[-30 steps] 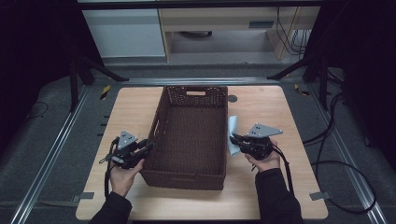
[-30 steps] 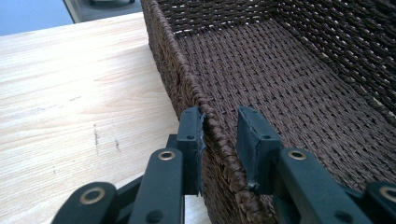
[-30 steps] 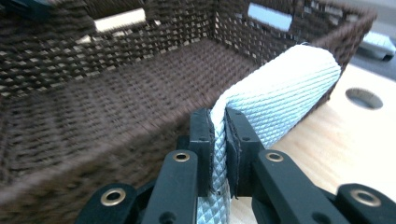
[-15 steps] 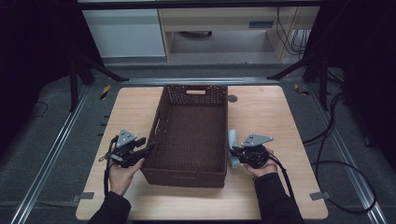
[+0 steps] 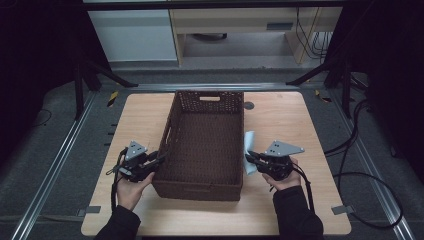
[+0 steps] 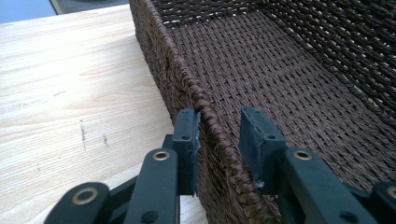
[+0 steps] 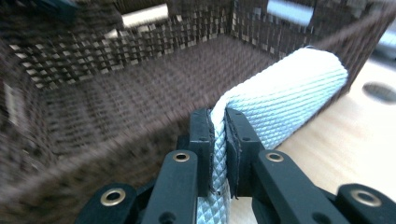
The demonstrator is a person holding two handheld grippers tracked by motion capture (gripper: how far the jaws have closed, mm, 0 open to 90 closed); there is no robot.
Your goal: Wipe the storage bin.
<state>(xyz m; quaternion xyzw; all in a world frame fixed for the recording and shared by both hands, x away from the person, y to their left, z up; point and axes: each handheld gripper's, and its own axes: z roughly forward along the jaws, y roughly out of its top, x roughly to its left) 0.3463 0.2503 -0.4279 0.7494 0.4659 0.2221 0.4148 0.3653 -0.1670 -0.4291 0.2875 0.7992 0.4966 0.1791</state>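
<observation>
"Where's the cloth [image 7: 285,93] from the basket [image 5: 205,186]?"

"Pinched in my right gripper [image 7: 218,122], just outside the basket's right wall, so it goes left. My left gripper [image 6: 218,135] straddles the left wall, jaws apart."

Dim high view with dark surroundings; the wicker basket [image 7: 93,93] smears with motion blur in the right gripper view.

High view from above, looking forward and down on the whole surface [image 5: 280,125], gripper views close in at rim height — facing across the same wicker basket [image 5: 207,145] from opposite long sides
</observation>
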